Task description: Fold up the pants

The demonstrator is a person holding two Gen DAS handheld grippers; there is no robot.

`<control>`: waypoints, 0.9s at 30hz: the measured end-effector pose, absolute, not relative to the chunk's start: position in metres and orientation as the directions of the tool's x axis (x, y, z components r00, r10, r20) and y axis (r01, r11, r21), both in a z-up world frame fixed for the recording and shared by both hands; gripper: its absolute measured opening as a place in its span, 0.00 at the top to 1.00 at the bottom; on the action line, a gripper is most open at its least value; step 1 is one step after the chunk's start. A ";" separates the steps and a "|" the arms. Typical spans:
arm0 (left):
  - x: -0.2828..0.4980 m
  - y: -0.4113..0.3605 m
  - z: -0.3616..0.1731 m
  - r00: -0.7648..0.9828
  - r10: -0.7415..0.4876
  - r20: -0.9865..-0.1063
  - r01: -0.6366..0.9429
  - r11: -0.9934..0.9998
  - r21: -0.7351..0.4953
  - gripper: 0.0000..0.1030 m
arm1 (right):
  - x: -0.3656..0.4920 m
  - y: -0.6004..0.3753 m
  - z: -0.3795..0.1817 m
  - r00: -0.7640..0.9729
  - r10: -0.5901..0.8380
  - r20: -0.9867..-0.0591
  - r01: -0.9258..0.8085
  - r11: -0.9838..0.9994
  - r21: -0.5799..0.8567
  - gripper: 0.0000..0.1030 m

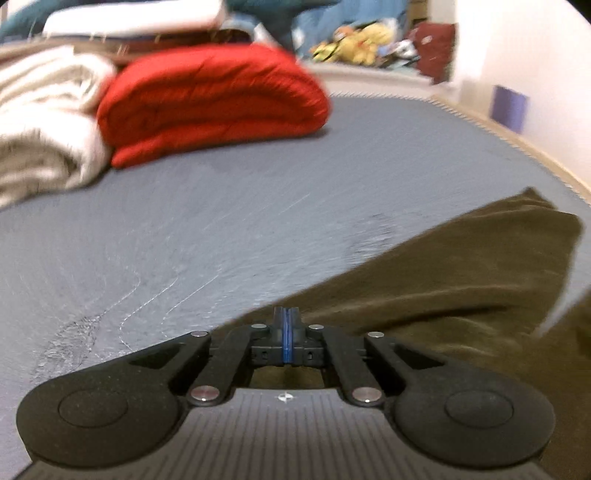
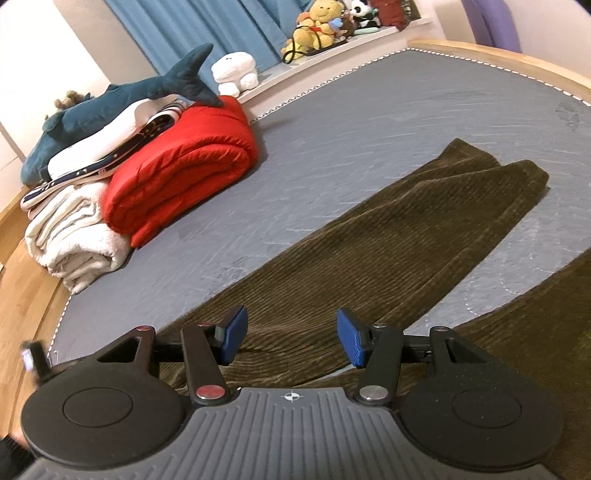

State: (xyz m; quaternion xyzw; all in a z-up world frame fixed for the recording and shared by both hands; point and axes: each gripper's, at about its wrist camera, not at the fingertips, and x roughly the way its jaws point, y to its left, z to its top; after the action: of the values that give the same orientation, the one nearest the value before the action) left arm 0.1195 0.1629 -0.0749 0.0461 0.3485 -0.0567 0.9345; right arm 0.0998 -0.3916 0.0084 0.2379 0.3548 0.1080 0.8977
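Note:
Dark olive corduroy pants (image 2: 373, 236) lie on the grey mattress (image 2: 369, 110), one leg stretching away to the upper right, the other leg at the right edge. My right gripper (image 2: 290, 338) is open, its blue pads (image 2: 232, 334) spread just above the near part of the leg, holding nothing. In the left wrist view the pants (image 1: 443, 280) fill the lower right. My left gripper (image 1: 286, 321) has its jaws pressed together at the pants' edge; whether cloth is pinched between them is hidden.
A folded red blanket (image 2: 184, 166) and a cream blanket (image 2: 77, 236) are stacked at the mattress's left side, with a plush shark (image 2: 122, 99) on top. Soft toys (image 2: 317, 26) sit on the far ledge. A wooden bed frame (image 2: 498, 51) rims the mattress.

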 end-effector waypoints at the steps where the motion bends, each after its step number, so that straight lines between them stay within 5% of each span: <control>1: 0.101 0.154 -0.066 0.755 -0.088 -0.649 0.160 0.986 0.052 1.00 | 0.099 -0.393 0.008 0.728 0.358 -0.585 -0.019 0.863 0.505 0.45; 7: 0.037 0.128 -0.055 0.733 -0.071 -0.676 0.166 0.983 0.077 1.00 | 0.098 -0.403 0.001 0.731 0.327 -0.599 0.049 0.850 0.524 0.45; 15: 0.060 0.171 -0.070 0.732 -0.031 -0.680 0.081 0.996 0.043 0.93 | 0.079 -0.381 0.005 0.697 0.413 -0.586 -0.029 0.833 0.552 0.45; 20: 0.113 0.188 -0.084 0.731 -0.015 -0.682 0.061 0.997 0.044 0.62 | 0.081 -0.379 0.012 0.703 0.418 -0.576 -0.074 0.848 0.525 0.43; 27: 0.197 0.210 -0.120 0.675 -0.005 -0.738 0.042 0.999 0.032 0.47 | 0.087 -0.378 0.014 0.704 0.421 -0.571 -0.115 0.862 0.494 0.43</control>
State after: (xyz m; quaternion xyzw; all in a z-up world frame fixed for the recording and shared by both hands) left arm 0.1968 0.2096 -0.1199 0.0230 0.4028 -0.0128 0.9149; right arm 0.0873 -0.3784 0.0145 0.2164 0.3542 0.1494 0.8974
